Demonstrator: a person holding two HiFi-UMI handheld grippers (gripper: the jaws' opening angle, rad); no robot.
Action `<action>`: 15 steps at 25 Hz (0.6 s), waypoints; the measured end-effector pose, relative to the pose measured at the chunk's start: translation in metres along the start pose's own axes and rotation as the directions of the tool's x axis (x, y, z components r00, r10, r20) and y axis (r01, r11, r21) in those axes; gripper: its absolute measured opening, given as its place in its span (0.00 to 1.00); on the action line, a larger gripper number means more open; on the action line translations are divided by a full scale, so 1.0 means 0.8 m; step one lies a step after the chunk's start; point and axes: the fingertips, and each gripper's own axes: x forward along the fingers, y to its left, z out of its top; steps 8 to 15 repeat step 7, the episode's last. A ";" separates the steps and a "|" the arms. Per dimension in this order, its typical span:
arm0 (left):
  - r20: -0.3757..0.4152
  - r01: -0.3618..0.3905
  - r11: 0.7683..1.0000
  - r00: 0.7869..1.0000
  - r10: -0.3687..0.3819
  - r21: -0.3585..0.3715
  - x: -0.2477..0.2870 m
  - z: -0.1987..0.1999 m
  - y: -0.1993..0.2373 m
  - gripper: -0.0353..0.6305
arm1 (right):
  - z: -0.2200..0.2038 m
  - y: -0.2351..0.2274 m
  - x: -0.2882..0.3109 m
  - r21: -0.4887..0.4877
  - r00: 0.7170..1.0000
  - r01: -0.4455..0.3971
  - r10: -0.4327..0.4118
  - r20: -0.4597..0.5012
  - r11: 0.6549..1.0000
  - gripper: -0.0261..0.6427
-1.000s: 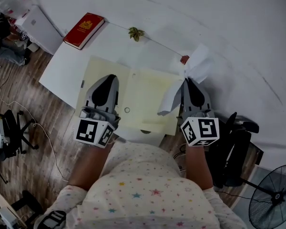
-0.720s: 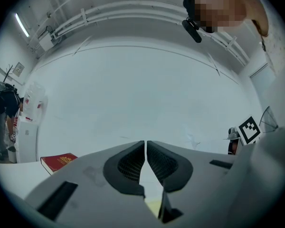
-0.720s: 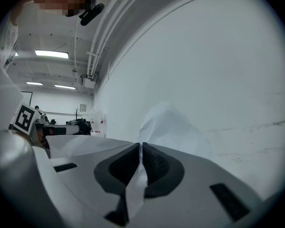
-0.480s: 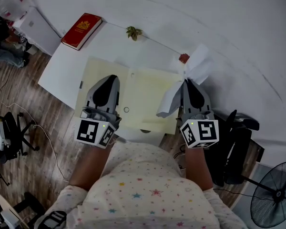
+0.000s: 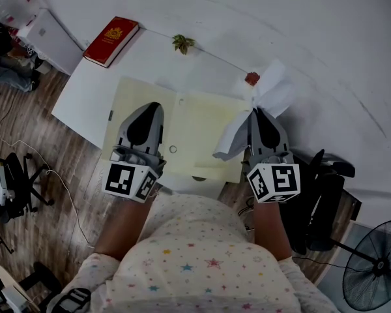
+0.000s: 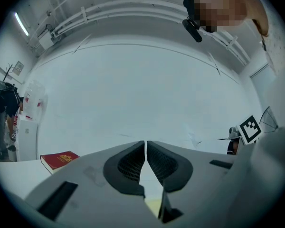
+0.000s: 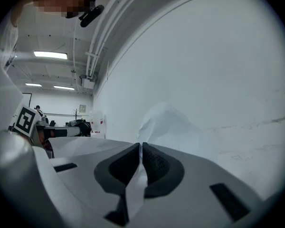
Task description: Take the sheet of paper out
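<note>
Red book point(image 5: 114, 40) lies at 10 o'clock on the desk point(image 5: 85, 100). The pale yellow folder point(image 5: 199, 132) lies open at centre. The left gripper point(image 5: 150, 107) sits over its left half, jaws together, nothing gripped. At the folder's 3 o'clock edge the right gripper point(image 5: 257, 111) has its jaws clamped on the white sheet of paper point(image 5: 277, 93), raised and crumpled. Positions match the earlier frames.

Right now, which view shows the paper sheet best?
The head view: the crumpled sheet shows almost whole, pinched in the right gripper. The right gripper view shows only a part at its jaws. The left gripper view hardly shows it.
</note>
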 end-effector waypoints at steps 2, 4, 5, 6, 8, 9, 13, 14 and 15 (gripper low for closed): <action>-0.001 0.001 1.000 1.000 -0.001 0.000 0.000 -0.001 0.000 0.09 | -0.001 0.000 0.000 0.000 1.000 0.000 0.000 -0.001 1.000 0.07; -0.001 0.003 1.000 1.000 -0.003 0.000 0.002 -0.001 0.001 0.09 | -0.002 0.000 0.001 -0.001 1.000 -0.001 0.001 -0.003 1.000 0.07; -0.001 0.003 1.000 1.000 -0.003 -0.001 0.002 -0.001 0.001 0.09 | -0.002 0.000 0.002 -0.001 1.000 -0.002 0.002 -0.004 1.000 0.07; -0.002 0.003 1.000 1.000 -0.003 -0.001 0.003 -0.001 0.002 0.09 | -0.003 0.001 0.003 -0.001 1.000 -0.003 0.003 -0.005 1.000 0.07; -0.002 0.003 1.000 1.000 -0.003 -0.001 0.004 -0.001 0.003 0.09 | -0.003 0.001 0.004 -0.001 1.000 -0.005 0.005 -0.006 1.000 0.07; -0.002 0.003 1.000 1.000 -0.003 -0.001 0.004 -0.001 0.003 0.09 | -0.003 0.001 0.004 -0.001 1.000 -0.005 0.005 -0.006 1.000 0.07; -0.002 0.003 1.000 1.000 -0.003 -0.001 0.004 -0.001 0.003 0.09 | -0.003 0.001 0.004 -0.001 1.000 -0.005 0.005 -0.006 1.000 0.07; -0.002 0.003 1.000 1.000 -0.003 -0.001 0.004 -0.001 0.003 0.09 | -0.003 0.001 0.004 -0.001 1.000 -0.005 0.005 -0.006 1.000 0.07; -0.002 0.003 1.000 1.000 -0.003 -0.001 0.004 -0.001 0.003 0.09 | -0.003 0.001 0.004 -0.001 1.000 -0.005 0.005 -0.006 1.000 0.07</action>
